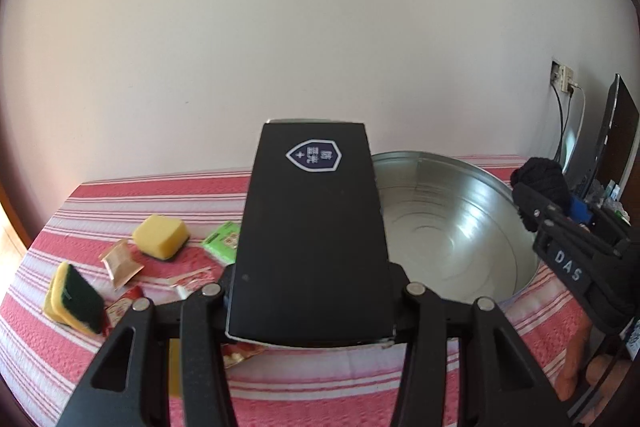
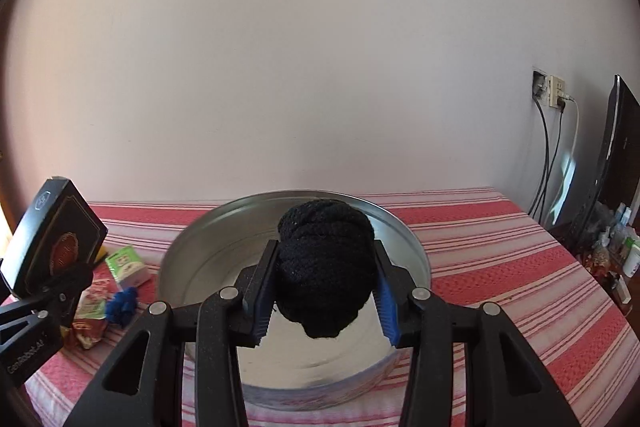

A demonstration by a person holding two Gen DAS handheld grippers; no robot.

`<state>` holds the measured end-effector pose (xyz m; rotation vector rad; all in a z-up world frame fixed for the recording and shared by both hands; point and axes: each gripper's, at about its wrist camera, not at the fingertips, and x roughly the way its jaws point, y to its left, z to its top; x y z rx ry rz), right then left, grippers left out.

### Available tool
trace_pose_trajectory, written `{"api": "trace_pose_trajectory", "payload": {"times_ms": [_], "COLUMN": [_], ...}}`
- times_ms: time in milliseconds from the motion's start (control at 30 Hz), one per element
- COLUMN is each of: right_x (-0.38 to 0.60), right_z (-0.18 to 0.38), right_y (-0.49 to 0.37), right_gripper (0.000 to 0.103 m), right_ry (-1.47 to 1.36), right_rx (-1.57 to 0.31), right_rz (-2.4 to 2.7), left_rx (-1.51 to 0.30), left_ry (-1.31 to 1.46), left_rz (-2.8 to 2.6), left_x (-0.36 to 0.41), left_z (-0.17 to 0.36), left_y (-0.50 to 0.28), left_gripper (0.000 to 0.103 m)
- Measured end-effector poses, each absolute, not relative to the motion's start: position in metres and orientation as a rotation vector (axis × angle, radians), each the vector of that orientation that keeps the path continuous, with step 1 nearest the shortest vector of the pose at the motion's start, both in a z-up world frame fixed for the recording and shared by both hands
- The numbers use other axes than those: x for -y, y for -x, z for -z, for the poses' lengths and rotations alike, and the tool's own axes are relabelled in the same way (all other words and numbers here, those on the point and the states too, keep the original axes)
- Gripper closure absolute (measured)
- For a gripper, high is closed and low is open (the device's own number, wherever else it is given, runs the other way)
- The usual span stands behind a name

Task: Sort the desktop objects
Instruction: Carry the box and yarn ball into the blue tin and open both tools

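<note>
my right gripper (image 2: 326,301) clamps a black knitted bundle (image 2: 326,267) above the metal basin (image 2: 192,247), positioned for release into it. my left gripper (image 1: 312,301) clamps a flat black box (image 1: 312,227) with a shield sticker, raised left of the basin. sponges (image 1: 162,237) and packets lie left of the basin.

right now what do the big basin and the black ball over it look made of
Basin: thin sheet metal, likely steel or tin, judging by its shiny grey, mirror-like reflections. Black ball: knitted yarn or fabric, perhaps rolled socks, matte with visible ribbed stitches.
</note>
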<state>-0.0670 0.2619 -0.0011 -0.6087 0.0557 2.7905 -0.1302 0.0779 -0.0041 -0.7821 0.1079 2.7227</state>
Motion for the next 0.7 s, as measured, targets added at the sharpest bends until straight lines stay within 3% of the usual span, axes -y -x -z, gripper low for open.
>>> {"api": "trace_pose_trajectory", "payload": {"times_ms": [333, 700], "right_x": [-0.305, -0.312], "right_z": [0.019, 0.034], "right_y": [0.089, 0.099], "right_gripper": [0.057, 0.057], "right_ry": [0.582, 0.649], "right_rx": [-0.009, -0.073], "right_rz": [-2.747, -2.753], "left_rx": [-0.237, -0.284], "left_ry": [0.774, 0.794], "left_rz": [-2.698, -2.692], "left_x": [-0.159, -0.174], "left_z": [0.014, 0.046], "left_y": [0.177, 0.189], "left_gripper": [0.055, 0.055]}}
